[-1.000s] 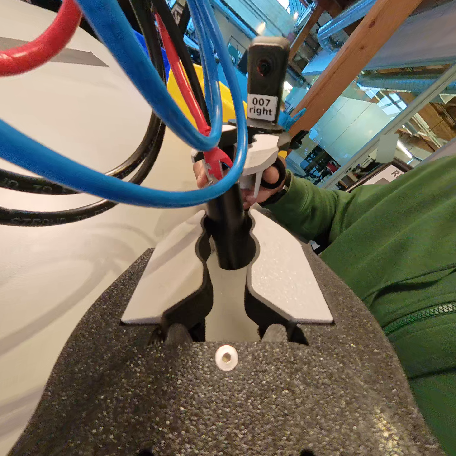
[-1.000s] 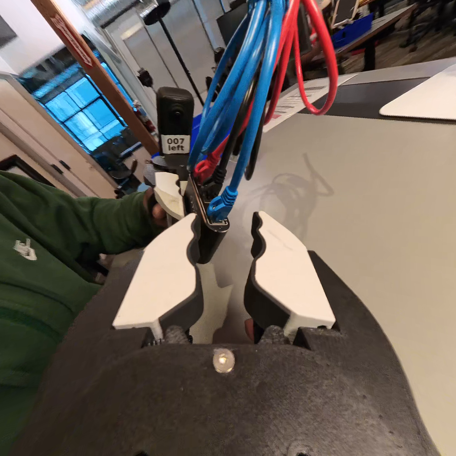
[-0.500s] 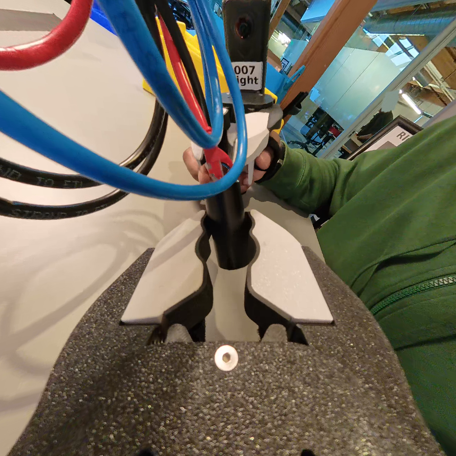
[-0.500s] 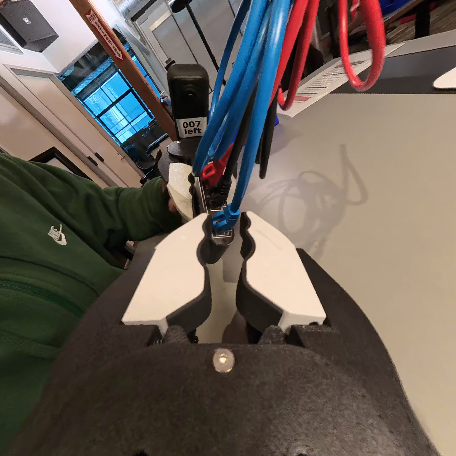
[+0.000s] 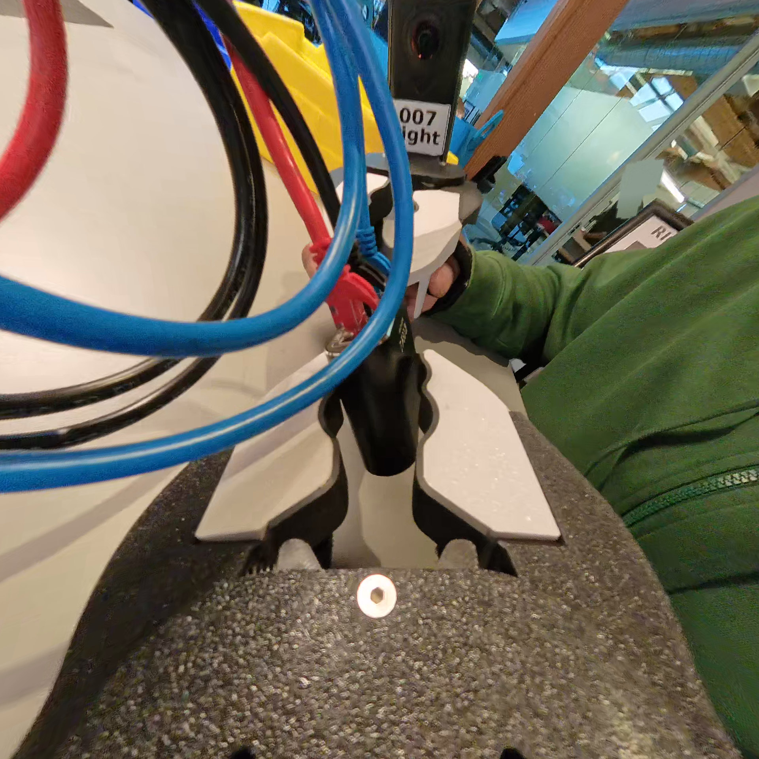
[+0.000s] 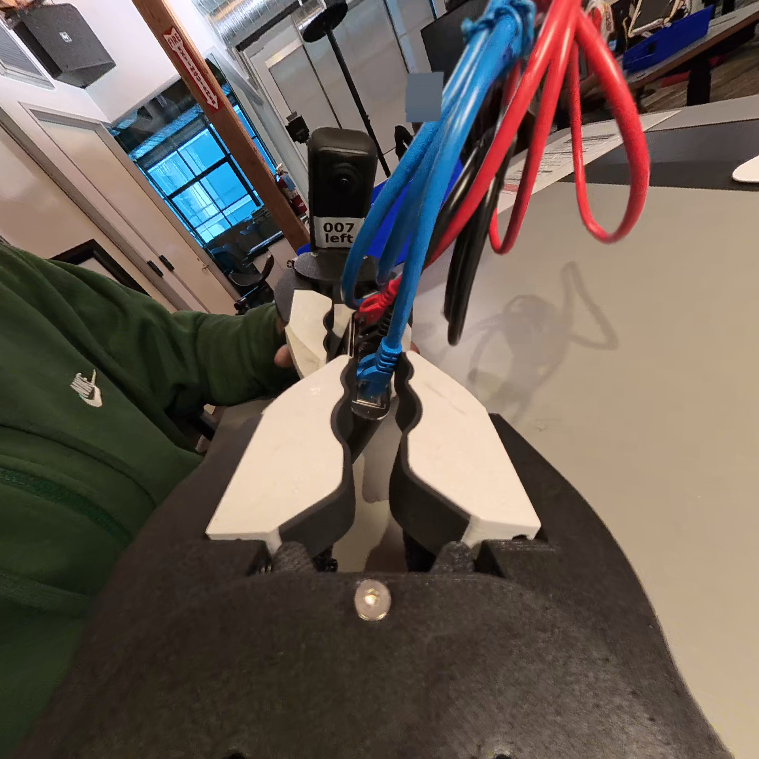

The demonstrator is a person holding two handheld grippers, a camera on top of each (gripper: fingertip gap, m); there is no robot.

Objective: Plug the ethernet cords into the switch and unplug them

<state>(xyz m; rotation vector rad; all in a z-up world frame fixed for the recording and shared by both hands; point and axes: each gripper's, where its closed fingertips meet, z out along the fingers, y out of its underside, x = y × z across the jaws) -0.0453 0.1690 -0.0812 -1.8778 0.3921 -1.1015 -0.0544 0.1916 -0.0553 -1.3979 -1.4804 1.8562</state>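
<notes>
Right wrist view: right gripper [image 6: 373, 394] pinches blue plug [image 6: 373, 380]; left gripper [image 5: 380, 404] clamps switch [image 5: 384, 419] end.

A pale grey table [image 6: 657, 369] fills the right wrist view from 1 to 5 o'clock. At 2 o'clock a dark strip [image 6: 677, 172] crosses its far edge, with a printed paper sheet [image 6: 575, 152] and a white flat pad [image 6: 745, 174] on it. In the left wrist view the table [image 5: 123, 197] spans 8 to 11 o'clock; a yellow object [image 5: 300, 90] sits at 12 o'clock.
</notes>
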